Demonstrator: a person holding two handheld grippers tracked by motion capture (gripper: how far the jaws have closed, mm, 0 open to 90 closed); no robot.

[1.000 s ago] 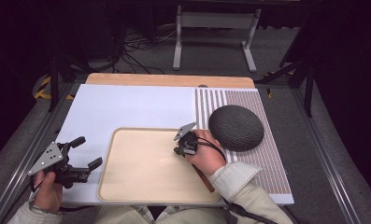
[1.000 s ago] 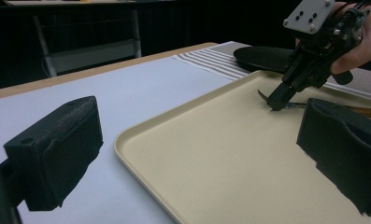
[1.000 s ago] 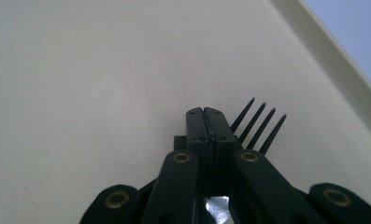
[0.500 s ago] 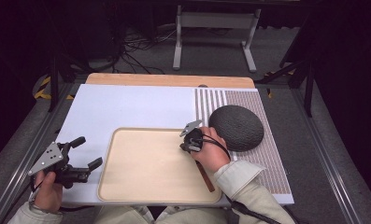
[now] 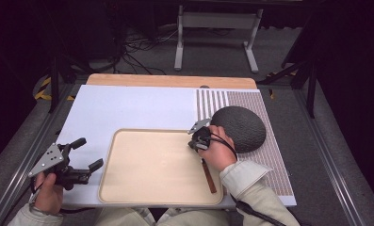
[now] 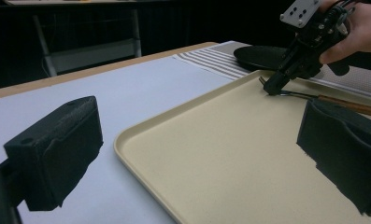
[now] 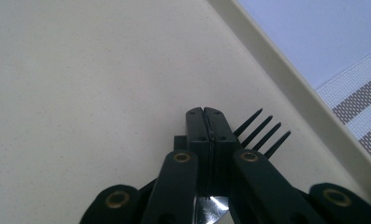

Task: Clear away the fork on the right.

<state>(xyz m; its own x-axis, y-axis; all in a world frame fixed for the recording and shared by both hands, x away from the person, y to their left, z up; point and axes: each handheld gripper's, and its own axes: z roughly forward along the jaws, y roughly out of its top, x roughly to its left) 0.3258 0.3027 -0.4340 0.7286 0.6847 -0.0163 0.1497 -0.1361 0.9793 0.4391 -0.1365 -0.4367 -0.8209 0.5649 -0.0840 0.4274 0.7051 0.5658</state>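
The right gripper [image 5: 199, 138], jaws clamped on a wooden-handled fork [image 5: 208, 174], holds its tines [image 7: 262, 130] low over the beige tray [image 5: 128, 188] by the far right rim, while the left gripper [image 5: 83, 153] rests wide apart beside the tray.

Dark room, grey carpet floor [image 5: 279, 52], white metal stand [image 5: 216, 21], tangled cables [image 5: 133, 47] behind.
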